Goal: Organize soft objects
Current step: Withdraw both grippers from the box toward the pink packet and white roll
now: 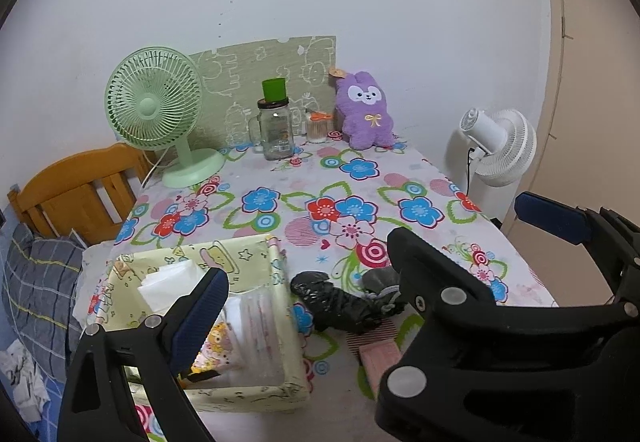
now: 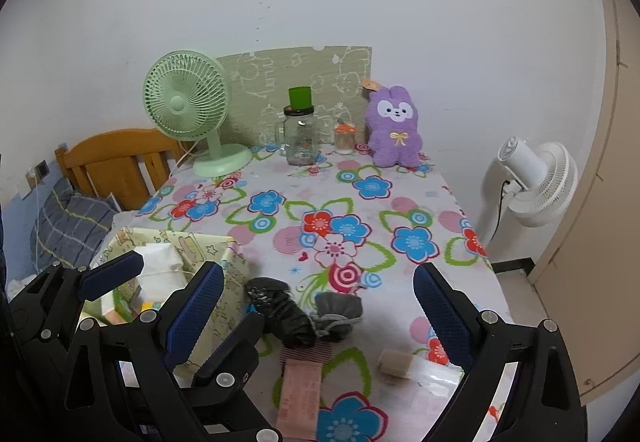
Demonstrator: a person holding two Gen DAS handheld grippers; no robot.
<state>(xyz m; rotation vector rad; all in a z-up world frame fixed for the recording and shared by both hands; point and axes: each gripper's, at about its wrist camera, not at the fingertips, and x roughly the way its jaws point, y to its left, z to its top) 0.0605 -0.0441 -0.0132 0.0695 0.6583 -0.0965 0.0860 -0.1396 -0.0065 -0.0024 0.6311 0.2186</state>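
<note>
Black crinkled plastic, that's what sits in the middle of it all: a rolled black bag [image 2: 282, 312] on the floral tabletop [image 2: 400, 202], touching a grey fabric pouch [image 2: 336, 316] with a drawstring. Just beside them, the yellow fabric bin [image 1: 256, 254] at the near-left corner, already holding white tissue packs [image 1: 168, 282] and some packets.

Both tools hover above the near edge. The left gripper [image 1: 308, 278] has its jaws spread wide and empty, one finger over the bin, the other over the grey pouch. The right gripper [image 2: 316, 306] is just as wide and just as empty, straddling the bag and pouch from above. Nothing held by either.

Here's the worry. The bag and pouch lie against each other, so a closing pinch could catch both at once, or snag only the drawstring and let the pouch dangle. Slippery plastic may well squirt out of the pads. The two tools are crowded over the same spot; in the right view the left tool's finger lies right across the approach, and a clash looks likely if both go down together.

Nearer the edge lie a pink packet [image 2: 300, 390] and a beige roll in clear wrap [image 2: 404, 364]; a careless sweep could push either off the tabletop. The bin looks soft-walled, so a nudge might fold its side. The purple plush rabbit [image 2: 394, 128] stands well apart at the back, beside a glass jar [image 2: 300, 138] that a long reach could topple.
</note>
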